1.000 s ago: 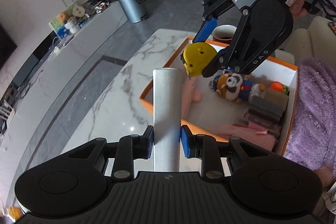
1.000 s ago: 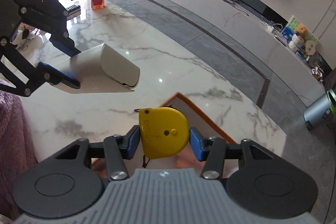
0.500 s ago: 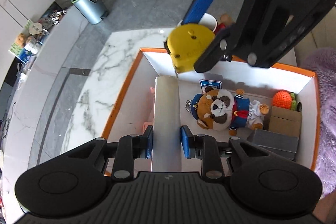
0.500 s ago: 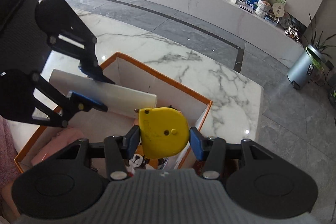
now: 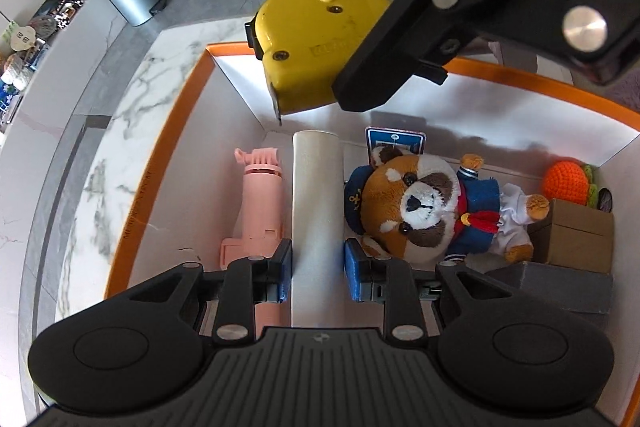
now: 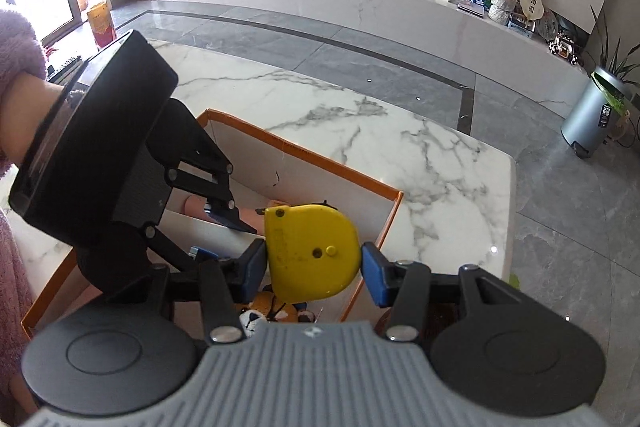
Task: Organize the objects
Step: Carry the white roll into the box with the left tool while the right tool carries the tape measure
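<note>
In the left wrist view, the left gripper [image 5: 318, 267] sits low in the centre of the frame, its blue pads closed onto a white tube [image 5: 317, 203] that runs up the middle. The tube hangs inside the orange-rimmed box [image 5: 168, 155], between a pink handheld fan [image 5: 256, 211] at its left and a plush raccoon [image 5: 424, 207] at its right. Whether the tube already rests on the box floor cannot be told. At the right edge sit a brown cardboard box [image 5: 576, 235], a grey block [image 5: 560, 287] and an orange knitted ball [image 5: 564, 181]. Across the top of the frame the right gripper [image 5: 352, 23] holds a yellow tape measure [image 5: 308, 39] above the far wall of the box.

In the right wrist view, the right gripper [image 6: 314, 267] shows at lower centre, jaws pinched on the tape measure [image 6: 312, 251] from both sides, over the right end of the box [image 6: 320, 167]. The left gripper [image 6: 224, 219] fills the left side, reaching down into the box.

The risks are judged as follows. The two tools are crowded over one box, so a lowering move by the right one could strike the other's linkage or the tube. If released while tilted, the round tube may roll onto the fan or the plush. The tape measure, dropped from its height, could bounce off the plush or clip the box wall.
</note>
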Tool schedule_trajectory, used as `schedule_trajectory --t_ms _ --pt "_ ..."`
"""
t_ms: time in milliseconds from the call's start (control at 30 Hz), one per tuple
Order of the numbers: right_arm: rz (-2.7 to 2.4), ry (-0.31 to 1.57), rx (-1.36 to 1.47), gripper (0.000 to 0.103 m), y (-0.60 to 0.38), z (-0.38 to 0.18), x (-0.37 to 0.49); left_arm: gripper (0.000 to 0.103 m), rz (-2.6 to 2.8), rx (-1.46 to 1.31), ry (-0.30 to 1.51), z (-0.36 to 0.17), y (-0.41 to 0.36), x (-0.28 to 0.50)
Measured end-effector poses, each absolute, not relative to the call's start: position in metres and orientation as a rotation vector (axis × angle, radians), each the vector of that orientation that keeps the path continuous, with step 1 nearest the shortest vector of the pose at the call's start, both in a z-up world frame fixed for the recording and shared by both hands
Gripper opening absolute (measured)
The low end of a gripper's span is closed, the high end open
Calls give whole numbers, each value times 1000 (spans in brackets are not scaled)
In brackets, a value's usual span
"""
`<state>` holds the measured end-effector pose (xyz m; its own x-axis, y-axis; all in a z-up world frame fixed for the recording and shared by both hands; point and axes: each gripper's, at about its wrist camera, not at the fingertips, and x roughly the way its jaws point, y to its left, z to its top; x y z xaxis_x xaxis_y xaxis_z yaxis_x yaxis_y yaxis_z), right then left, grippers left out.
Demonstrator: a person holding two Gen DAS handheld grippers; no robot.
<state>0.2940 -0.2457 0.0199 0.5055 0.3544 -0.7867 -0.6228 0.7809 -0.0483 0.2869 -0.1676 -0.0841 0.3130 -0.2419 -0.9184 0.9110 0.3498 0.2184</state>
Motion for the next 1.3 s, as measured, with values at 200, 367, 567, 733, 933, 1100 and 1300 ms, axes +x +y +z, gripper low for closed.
schedule_trajectory --t_ms 200,367,567,733,933,1100,1300 --pt "612 871 -358 53 -244 13 299 32 -982 885 930 -90 -170 294" --pt "604 880 -351 53 -242 10 303 32 -1050 954 920 -97 -174 296" --pt "599 888 -360 53 -239 8 303 32 -1087 955 944 -100 -177 303" --pt "595 894 -358 53 -239 7 304 33 -1092 1089 891 -106 -177 291" --pt "602 904 -356 53 -237 5 302 39 -1035 1107 949 -114 -166 288" --pt "615 913 -365 53 -234 0 300 40 -1009 1088 963 -110 -152 282" --pt "617 922 -364 53 -231 -3 299 35 -986 1160 984 -117 -148 279"
